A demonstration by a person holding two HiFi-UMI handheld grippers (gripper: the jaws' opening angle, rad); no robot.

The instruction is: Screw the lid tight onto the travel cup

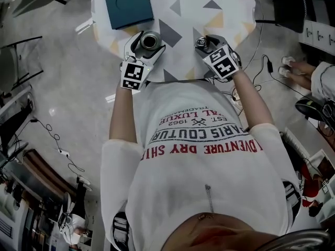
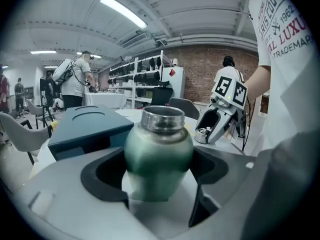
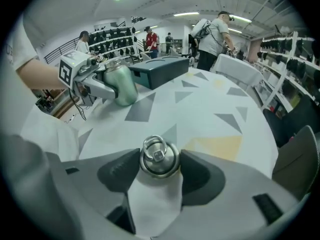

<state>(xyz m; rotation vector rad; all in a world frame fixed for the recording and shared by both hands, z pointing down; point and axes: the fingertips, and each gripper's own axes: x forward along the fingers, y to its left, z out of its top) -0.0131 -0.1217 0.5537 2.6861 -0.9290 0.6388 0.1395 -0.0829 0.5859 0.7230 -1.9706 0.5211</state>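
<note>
A green metal travel cup (image 2: pixel 157 154) with an open steel mouth stands between the jaws of my left gripper (image 2: pixel 159 170), and both dark pads lie against its sides. From the head view the cup (image 1: pixel 150 40) sits in that gripper (image 1: pixel 147 47) at the table's near edge. A round steel lid (image 3: pixel 159 159) with a ring handle rests on the cloth inside my right gripper (image 3: pixel 160 166), its pads snug on either side. The lid (image 1: pixel 200 44) and right gripper (image 1: pixel 205 42) are a short way right of the cup. The cup (image 3: pixel 121 84) carries no lid.
A teal box (image 1: pixel 127 3) lies on the triangle-patterned tablecloth (image 1: pixel 199 9) behind the cup. Cables trail over the floor on both sides. Another person's hand (image 1: pixel 306 69) shows at the right. Chairs, shelves and standing people fill the room beyond the table.
</note>
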